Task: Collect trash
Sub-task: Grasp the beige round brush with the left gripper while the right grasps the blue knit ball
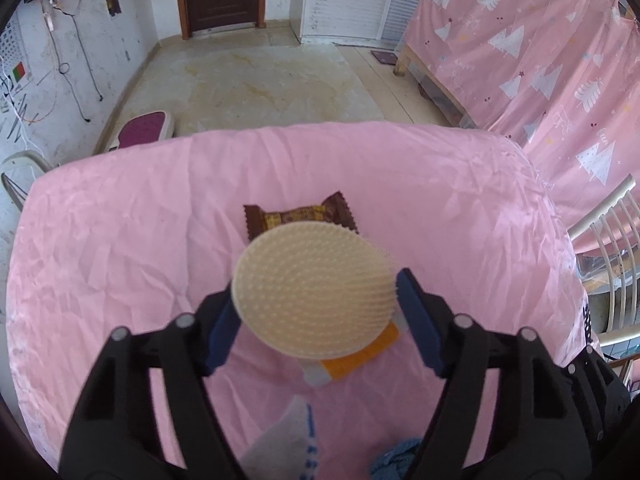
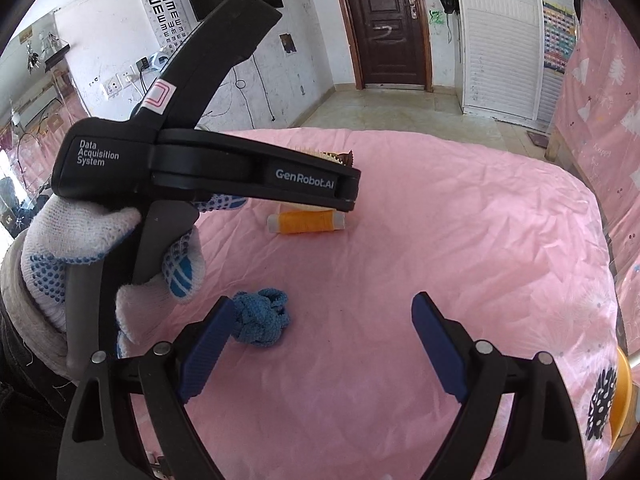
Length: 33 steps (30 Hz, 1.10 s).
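Above the pink tablecloth (image 1: 120, 240), the left hand-held gripper (image 1: 316, 304) clamps a cream bristled disc (image 1: 312, 292); the right hand-held gripper (image 2: 322, 344) gapes wide.

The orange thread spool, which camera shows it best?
The right wrist view. There the spool lies on the pink cloth in full, both white ends visible. In the left wrist view the round brush held in the left gripper covers most of it, leaving one end showing.

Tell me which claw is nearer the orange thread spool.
Left. The left claw hangs just above the orange thread spool, gripping a round bristled brush. The right claw sits open farther back, beside the blue knitted ball.
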Available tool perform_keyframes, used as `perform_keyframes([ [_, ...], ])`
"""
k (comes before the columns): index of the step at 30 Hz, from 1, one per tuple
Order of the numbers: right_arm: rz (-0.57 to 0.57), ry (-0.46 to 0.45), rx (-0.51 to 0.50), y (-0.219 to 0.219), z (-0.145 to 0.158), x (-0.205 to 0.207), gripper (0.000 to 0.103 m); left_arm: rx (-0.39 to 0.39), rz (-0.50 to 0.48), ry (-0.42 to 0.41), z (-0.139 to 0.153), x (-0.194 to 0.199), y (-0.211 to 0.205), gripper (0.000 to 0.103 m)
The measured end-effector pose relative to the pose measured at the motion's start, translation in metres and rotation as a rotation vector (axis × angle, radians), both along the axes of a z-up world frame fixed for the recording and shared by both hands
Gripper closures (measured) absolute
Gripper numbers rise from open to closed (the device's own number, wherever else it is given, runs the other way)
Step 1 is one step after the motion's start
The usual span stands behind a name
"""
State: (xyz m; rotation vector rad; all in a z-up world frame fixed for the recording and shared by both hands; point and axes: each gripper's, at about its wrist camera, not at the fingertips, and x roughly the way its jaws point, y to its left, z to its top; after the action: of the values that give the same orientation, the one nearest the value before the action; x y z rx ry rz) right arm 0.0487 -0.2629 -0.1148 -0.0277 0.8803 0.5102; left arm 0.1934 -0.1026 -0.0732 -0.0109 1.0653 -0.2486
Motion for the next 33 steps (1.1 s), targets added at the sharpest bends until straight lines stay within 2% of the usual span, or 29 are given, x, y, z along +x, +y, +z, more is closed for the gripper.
perform_keyframes([
  [7,0.015,0.001,-0.014,0.010,0.001,0.004,0.023,-0.041,-0.007,0.002,0.002,-0.006,0.008,0.050],
  [23,0.080,0.005,-0.073,0.057,-0.010,-0.001,0.023,-0.110,0.043,-0.086,0.041,-0.028,0.059,0.050],
  [29,0.059,0.005,-0.107,0.055,-0.012,0.006,0.023,-0.120,0.049,-0.113,0.050,-0.034,0.065,0.050],
  [31,0.057,0.003,-0.116,0.056,-0.012,0.004,0.027,-0.124,0.050,-0.117,0.050,-0.037,0.065,0.050],
  [32,0.057,0.002,-0.122,0.056,-0.013,0.004,0.035,-0.127,0.050,-0.118,0.051,-0.038,0.065,0.050],
  [33,0.058,0.005,-0.128,0.056,-0.014,0.004,0.048,-0.129,0.050,-0.119,0.051,-0.039,0.064,0.050],
])
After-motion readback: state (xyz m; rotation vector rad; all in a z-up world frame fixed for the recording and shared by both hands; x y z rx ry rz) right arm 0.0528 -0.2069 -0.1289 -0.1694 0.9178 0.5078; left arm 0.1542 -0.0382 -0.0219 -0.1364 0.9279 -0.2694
